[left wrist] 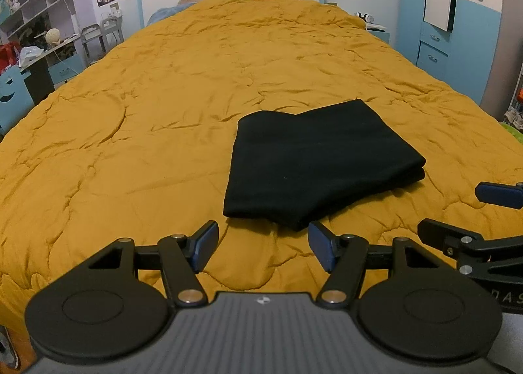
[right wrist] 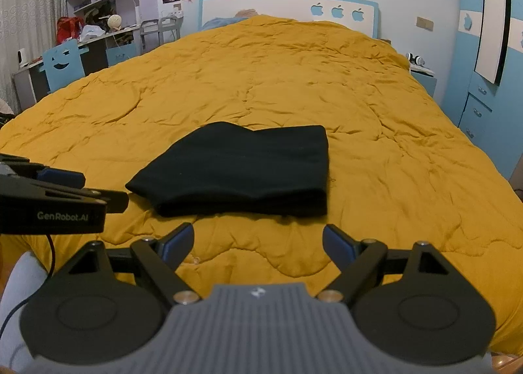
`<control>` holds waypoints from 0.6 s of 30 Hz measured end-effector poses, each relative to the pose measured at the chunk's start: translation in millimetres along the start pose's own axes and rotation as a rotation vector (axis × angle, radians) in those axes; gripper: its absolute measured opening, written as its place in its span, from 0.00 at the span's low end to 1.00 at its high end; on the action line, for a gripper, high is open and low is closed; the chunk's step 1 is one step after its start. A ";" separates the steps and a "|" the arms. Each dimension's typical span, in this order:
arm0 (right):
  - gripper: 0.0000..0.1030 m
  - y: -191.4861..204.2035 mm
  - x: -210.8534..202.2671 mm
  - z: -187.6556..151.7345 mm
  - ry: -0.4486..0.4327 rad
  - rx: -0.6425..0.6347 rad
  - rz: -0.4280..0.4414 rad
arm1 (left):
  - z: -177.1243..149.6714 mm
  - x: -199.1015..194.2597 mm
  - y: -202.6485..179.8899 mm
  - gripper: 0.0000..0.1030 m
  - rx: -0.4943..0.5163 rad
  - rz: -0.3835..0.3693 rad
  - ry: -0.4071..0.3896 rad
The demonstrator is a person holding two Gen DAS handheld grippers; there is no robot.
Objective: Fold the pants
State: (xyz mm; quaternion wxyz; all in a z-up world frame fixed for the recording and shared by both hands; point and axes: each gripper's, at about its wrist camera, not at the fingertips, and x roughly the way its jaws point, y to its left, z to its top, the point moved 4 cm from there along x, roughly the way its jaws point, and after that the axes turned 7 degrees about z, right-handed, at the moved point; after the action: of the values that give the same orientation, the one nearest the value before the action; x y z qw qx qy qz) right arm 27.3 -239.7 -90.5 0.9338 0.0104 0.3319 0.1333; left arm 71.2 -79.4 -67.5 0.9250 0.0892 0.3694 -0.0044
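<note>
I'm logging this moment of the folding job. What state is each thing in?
pants: folded into a compact stack, lying flat on the bed, held by nothing
left gripper: open, empty, just short of the pants
right gripper: open, empty, just short of the pants
quilt: spread over the bed, wrinkled
</note>
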 end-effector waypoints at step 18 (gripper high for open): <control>0.80 -1.2 0.2 0.0 -0.002 0.003 0.001 | 0.0 -0.2 0.3 0.72 0.002 0.000 0.000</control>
State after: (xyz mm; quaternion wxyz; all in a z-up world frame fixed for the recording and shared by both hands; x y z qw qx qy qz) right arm 27.7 -240.8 -90.7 0.9341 0.0119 0.3310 0.1334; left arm 71.1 -79.1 -67.4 0.9249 0.0902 0.3693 -0.0049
